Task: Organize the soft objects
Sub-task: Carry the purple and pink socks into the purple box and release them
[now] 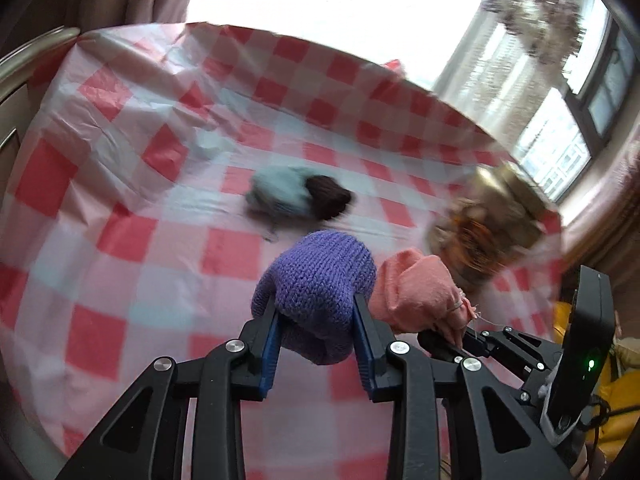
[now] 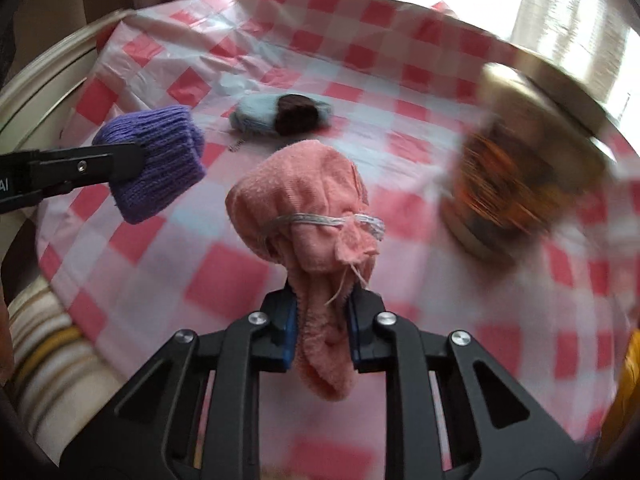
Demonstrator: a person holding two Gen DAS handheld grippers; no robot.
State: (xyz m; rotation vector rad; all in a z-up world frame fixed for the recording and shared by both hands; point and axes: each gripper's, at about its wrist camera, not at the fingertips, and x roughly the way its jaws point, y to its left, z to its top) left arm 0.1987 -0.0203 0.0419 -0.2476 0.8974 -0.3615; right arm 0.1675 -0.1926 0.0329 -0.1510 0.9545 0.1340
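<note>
While both views are blurred at right, the holds read clearly. The left gripper is clamped on a purple knitted bundle at lower centre. The right gripper pinches a pink cloth bundle, string-tied, at centre. A blue-and-brown knitted item lies mid-frame on the checked tablecloth. A basket, indistinct, sits at right.

Basket at right motion-blurred in both views; contents unreadable beyond orange-brown streaks. Light blue and dark brown bundle smeared, makeup unclear. Small pale item further back too blurred to identify. Yellow object cut off at right edge. Window area overexposed, nothing resolvable.
</note>
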